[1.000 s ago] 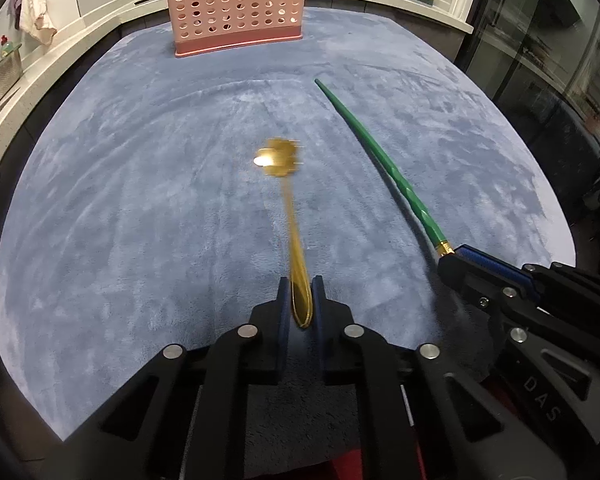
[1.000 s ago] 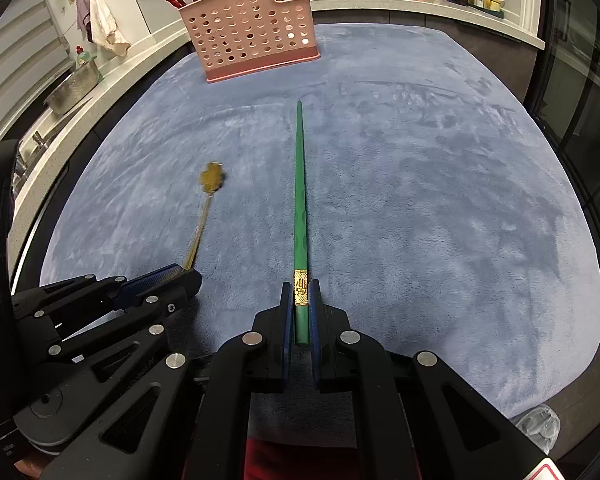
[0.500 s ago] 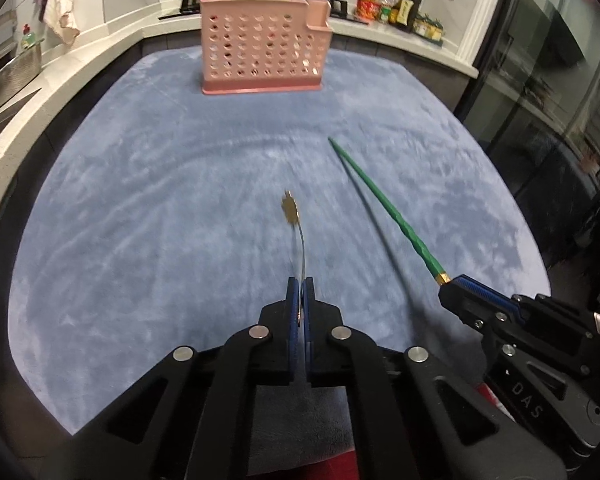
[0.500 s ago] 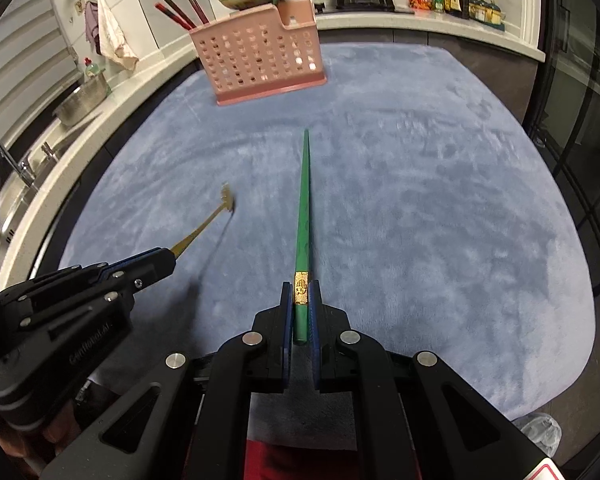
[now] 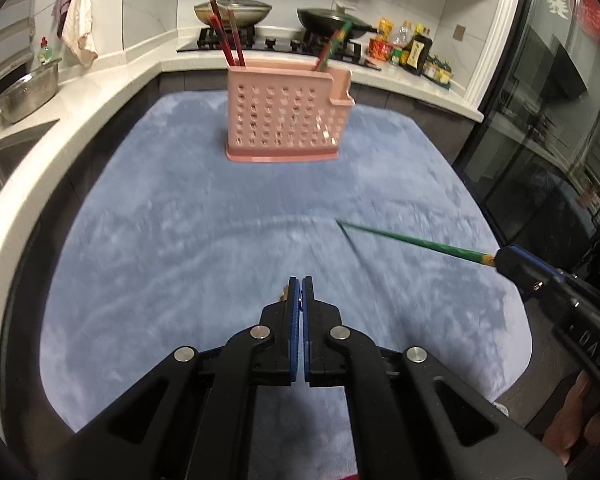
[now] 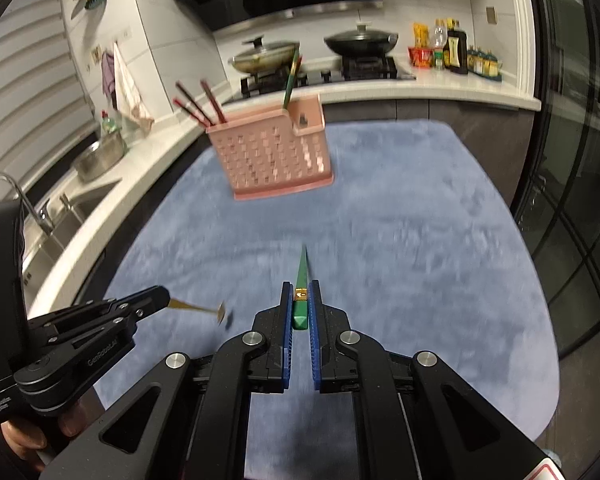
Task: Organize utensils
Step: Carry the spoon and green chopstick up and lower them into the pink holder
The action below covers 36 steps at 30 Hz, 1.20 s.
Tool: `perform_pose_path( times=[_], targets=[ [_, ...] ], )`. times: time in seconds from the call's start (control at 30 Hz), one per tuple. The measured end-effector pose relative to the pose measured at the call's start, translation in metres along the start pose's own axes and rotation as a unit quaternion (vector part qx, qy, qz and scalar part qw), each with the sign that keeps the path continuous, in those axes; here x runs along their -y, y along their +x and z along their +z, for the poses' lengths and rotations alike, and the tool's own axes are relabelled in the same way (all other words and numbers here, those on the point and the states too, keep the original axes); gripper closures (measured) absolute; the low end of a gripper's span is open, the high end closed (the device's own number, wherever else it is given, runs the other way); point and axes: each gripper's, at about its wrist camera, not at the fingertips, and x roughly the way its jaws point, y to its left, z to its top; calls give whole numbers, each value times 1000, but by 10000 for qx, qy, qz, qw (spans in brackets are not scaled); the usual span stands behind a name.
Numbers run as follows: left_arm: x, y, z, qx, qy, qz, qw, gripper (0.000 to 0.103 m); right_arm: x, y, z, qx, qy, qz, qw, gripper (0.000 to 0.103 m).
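1. Covering the table, the blue mat now fills less of both views than a second ago: both grippers have risen and tipped up, so the stove and counter have come into view.
2. The pink caddy stands upright at the far end of the mat, with red chopsticks in its left part and a green one in its right part. It is well apart from both grippers.
3. The left gripper is clenched on the gold spoon. In its own view only a sliver of gold shows beside the fingers; the right view shows the spoon sticking out sideways, clear of the mat.
4. The right gripper grasps the green chopstick at its thick end, tip pointing toward the caddy.
5. Judgement: both utensils are lifted and pickup is complete. Carrying them to the caddy remains; the chopstick likely belongs on the right with its match.
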Motion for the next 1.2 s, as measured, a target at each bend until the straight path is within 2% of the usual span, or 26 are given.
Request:
perform_pose_path(
  times=[0.23,0.77,1.03,1.2],
  targets=[
    [-12,-11,40,362,76,139,9992,102,1,-7,41,387,4,110,9992,96],
    [-15,-8,132,912,318,123,9952,102,-13,10,137,1013,-62,440,9939,96],
    [-16,-10,185,1231,374,75,9917,102,-18,17,199,1450,8,704,9869,96],
    [-16,-12,223,1462,387,10,9885,102,-28,19,239,1844,-79,713,9802,96]
  ],
)
